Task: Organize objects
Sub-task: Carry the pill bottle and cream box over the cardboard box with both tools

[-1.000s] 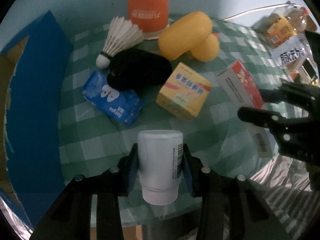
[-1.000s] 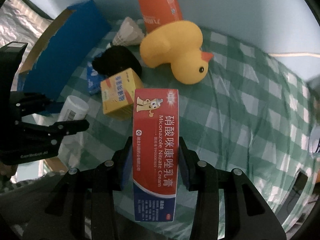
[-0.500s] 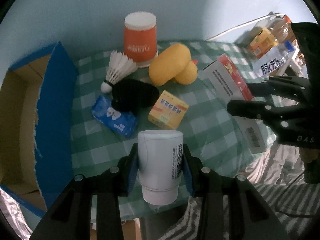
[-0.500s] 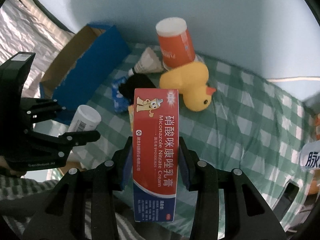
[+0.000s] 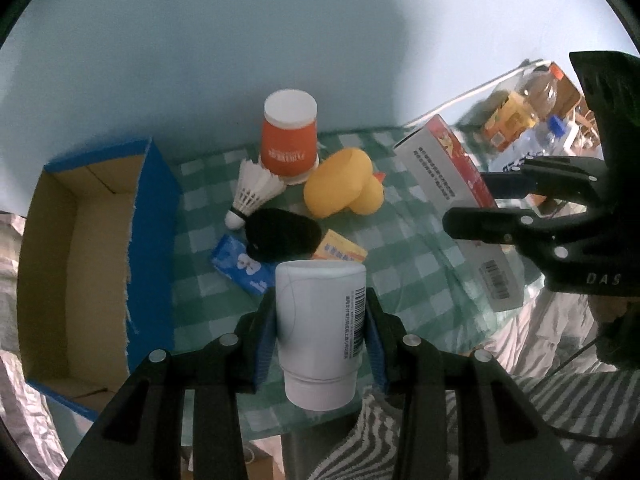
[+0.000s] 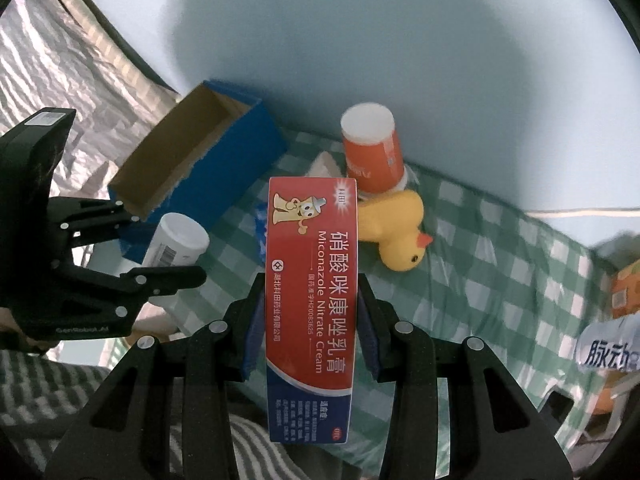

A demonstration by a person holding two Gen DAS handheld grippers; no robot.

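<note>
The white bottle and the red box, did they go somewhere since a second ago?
Both went up and back from the table. The left gripper lifted the white bottle, and the right gripper lifted the red cream box, so the open blue box now shows. Both grips stayed shut. The rubber duck, orange cup and shuttlecock stayed put.

Two hand-held grippers, both raised above the near edge of the table. The left gripper has its two black fingers, padded in blue, pressed against the sides of a white bottle. The right gripper clamps a long red box between its blue pads, the box pointing forward. The two grippers are apart, side by side.
</note>
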